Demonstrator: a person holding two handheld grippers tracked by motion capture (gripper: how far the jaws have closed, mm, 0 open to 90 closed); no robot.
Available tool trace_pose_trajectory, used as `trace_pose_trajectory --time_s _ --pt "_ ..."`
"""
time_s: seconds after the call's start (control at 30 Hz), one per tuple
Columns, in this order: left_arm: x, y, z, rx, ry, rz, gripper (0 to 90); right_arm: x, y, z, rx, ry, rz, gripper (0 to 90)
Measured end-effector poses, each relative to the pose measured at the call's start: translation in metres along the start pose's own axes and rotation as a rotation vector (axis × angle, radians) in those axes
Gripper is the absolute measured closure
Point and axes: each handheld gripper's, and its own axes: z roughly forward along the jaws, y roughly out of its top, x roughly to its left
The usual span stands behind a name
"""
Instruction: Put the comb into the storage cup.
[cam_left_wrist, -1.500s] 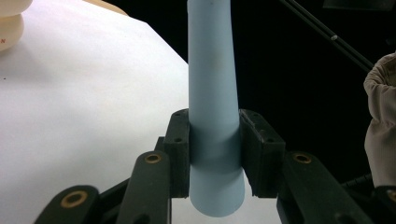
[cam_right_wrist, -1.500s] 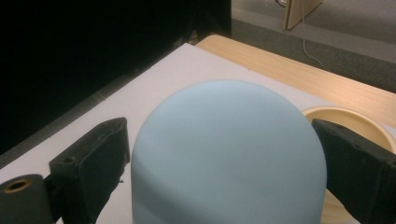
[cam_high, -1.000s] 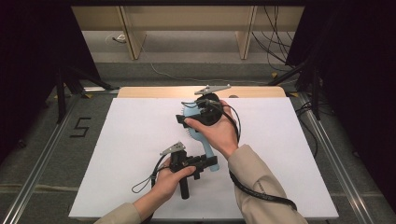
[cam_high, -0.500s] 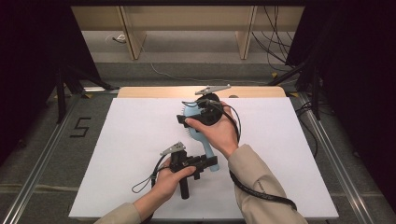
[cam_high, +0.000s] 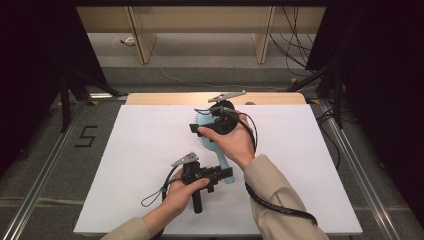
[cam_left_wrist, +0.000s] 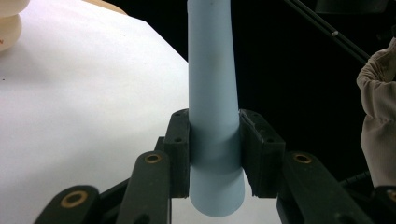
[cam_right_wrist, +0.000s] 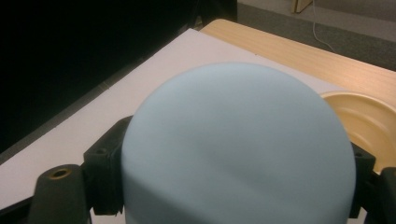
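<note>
- Between the left gripper's (cam_left_wrist: 214, 154) jaws, the light blue brush's handle (cam_left_wrist: 212, 93) is sitting pinched, a black pad pressing on each side just above the handle's butt end.
- Seen from the high view, this left gripper (cam_high: 212, 173) is gripping the lower end of the handle near the table's front edge, with the left hand (cam_high: 182, 190) wrapped round its body.
- Farther up, the right gripper (cam_right_wrist: 233, 186) is straddling the brush's rounded head (cam_right_wrist: 238, 140), one pad lying at each flank of it; its jaws have just been closing, and whether the pads are pressing on the head cannot be told.
- From above, the right gripper (cam_high: 212, 124) is sitting over the brush (cam_high: 210, 137) with the right hand (cam_high: 235, 142) holding it from the near side.
- Between the two grippers, the brush is running from mid-table back towards the person; its bristles are showing along the head's left edge.
- Under everything, the white sheet (cam_high: 140, 150) is covering most of the table (cam_high: 165, 98), whose bare wooden strip is showing along the far edge.
- Beside the head, in the right gripper view, a cream bowl (cam_right_wrist: 369, 121) is resting on the sheet, near that wooden strip.
- At the right of the left gripper view, a beige sleeve (cam_left_wrist: 380, 116) is hanging.
</note>
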Motion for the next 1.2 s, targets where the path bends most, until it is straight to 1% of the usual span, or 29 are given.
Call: trace_pose_trajectory --time_s 0.2,0.5,0.53,0.57,0.7,0.9,1.2 --pt "-0.0001 -0.0003 0.0 0.004 0.001 0.005 65.4 0.0007 0.0001 0.0 0.012 0.004 0.002 21.9" --pt "-0.0003 -0.0001 0.0 0.002 0.005 0.015 65.4 0.0012 0.0008 -0.0014 0.012 0.002 0.007 22.5" --pt "-0.0004 0.0 0.0 0.004 0.005 0.018 65.4 0.0014 0.0008 -0.0014 0.012 0.005 0.008 25.1" --pt "-0.0003 0.0 -0.0001 0.005 0.006 0.02 65.4 0.0017 0.0007 -0.0015 0.016 0.017 0.011 25.2" --pt "-0.0008 0.0 -0.0002 0.004 0.006 0.023 65.3 0.0032 0.0008 -0.0017 0.018 0.012 0.004 25.2" --pt "-0.0013 0.0007 -0.0003 0.001 0.012 0.033 65.4 0.0033 0.0018 -0.0044 0.017 0.005 0.011 25.3" --pt "-0.0007 0.0 -0.0002 0.007 0.018 0.051 65.3 0.0041 0.0009 -0.0055 0.014 -0.001 0.006 25.5"
